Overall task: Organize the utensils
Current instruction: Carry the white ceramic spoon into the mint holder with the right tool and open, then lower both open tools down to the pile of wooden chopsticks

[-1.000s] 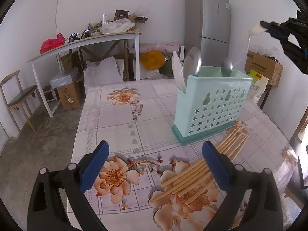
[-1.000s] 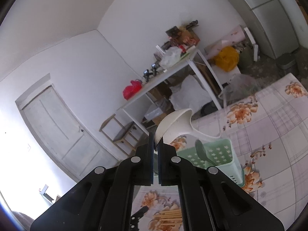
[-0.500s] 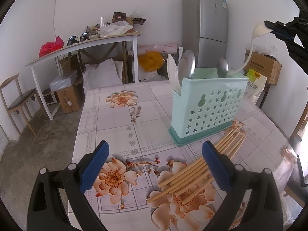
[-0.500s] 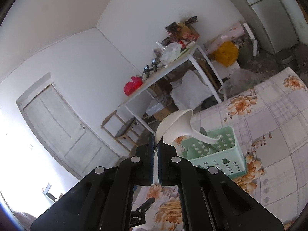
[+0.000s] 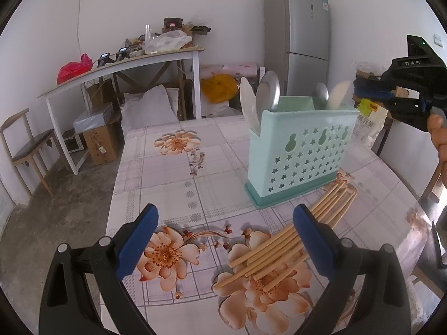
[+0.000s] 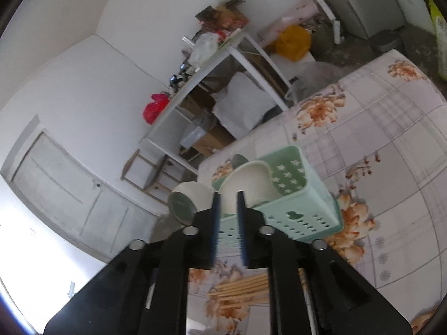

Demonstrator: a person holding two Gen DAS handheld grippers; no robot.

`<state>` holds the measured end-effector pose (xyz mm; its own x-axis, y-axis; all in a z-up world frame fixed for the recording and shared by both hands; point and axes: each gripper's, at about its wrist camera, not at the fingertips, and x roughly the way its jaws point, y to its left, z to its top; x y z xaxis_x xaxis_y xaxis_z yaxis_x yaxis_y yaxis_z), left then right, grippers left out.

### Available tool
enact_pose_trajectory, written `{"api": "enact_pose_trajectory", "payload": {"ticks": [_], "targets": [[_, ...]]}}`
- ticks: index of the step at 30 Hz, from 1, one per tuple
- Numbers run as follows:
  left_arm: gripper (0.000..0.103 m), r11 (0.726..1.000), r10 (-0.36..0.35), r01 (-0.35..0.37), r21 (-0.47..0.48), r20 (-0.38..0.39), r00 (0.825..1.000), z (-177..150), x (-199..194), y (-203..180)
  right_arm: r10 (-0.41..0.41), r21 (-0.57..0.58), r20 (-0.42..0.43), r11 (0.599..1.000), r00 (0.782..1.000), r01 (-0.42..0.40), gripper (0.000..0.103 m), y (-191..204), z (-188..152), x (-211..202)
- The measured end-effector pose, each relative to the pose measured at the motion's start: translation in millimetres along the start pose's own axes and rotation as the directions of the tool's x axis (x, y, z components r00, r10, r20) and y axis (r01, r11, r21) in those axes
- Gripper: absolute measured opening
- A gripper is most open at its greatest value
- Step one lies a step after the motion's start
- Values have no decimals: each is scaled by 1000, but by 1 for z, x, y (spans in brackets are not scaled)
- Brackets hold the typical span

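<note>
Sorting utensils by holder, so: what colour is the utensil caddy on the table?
Pale mint green, with star-shaped cutouts, the utensil caddy shows best in the left wrist view.

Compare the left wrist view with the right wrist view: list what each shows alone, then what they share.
Left wrist view only: the tall grey fridge, the wooden chair, and the wide-open left gripper hovering over the flowered tablecloth.

Right wrist view only: the white panelled door and the right gripper, fingers slightly apart above the white ladle.

Both: the mint-green star-punched utensil holder, the bamboo chopsticks, the red bag.
</note>
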<state>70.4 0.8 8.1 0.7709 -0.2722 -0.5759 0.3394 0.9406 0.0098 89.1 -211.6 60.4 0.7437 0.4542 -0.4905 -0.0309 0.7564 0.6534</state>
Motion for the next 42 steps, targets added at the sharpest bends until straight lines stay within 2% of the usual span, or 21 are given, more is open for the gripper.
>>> {"api": "enact_pose_trajectory", "payload": {"ticks": [2,8,12,15,20,23,25,27,30,33,35,39,42], "targets": [[95,1000,1,-1,-1,-4,1000,1,1,-1,-19,-14,19,1000,1000,20,28,1,-2,-6],[95,1000,-11,11,1,-9,1000,2,6,-6,-55,-38,95,998,994,59,31,2,-6,-32],[95,1000,-23,23,3,-21,1000,1,12,-9,-75,-9,143,997,987,77,33,-11,-24,-47],[95,999,-37,37,5,-34,999,1,17,-10,-98,36,101,995,990,94,34,-27,-52,-40],[95,998,-62,63,27,-46,997,3,26,-16,-138,98,-67,985,988,144,34,-51,-103,-8],[86,994,-85,88,60,-49,995,5,34,-23,-147,123,-153,978,977,166,34,-61,-127,11],[78,990,-102,108,92,-68,992,5,43,-29,-142,132,-174,977,975,166,34,-62,-133,16],[64,986,-121,131,101,-99,988,5,53,-33,-141,133,-186,977,973,167,34,-63,-136,20],[52,985,-143,157,77,-161,976,3,71,-34,-141,129,-192,977,971,167,34,-64,-135,24],[32,987,-154,162,20,-222,963,1,88,-28,-134,138,-195,977,972,162,34,-67,-137,25],[23,986,-166,167,-16,-258,952,-1,98,-24,-129,144,-200,976,971,160,34,-69,-139,26],[14,979,-202,189,-72,-324,924,-9,111,-20,-121,155,-204,976,972,154,34,-72,-143,27],[13,974,-225,203,-102,-325,918,-10,110,-18,-117,158,-203,976,972,150,34,-72,-143,27]]}}
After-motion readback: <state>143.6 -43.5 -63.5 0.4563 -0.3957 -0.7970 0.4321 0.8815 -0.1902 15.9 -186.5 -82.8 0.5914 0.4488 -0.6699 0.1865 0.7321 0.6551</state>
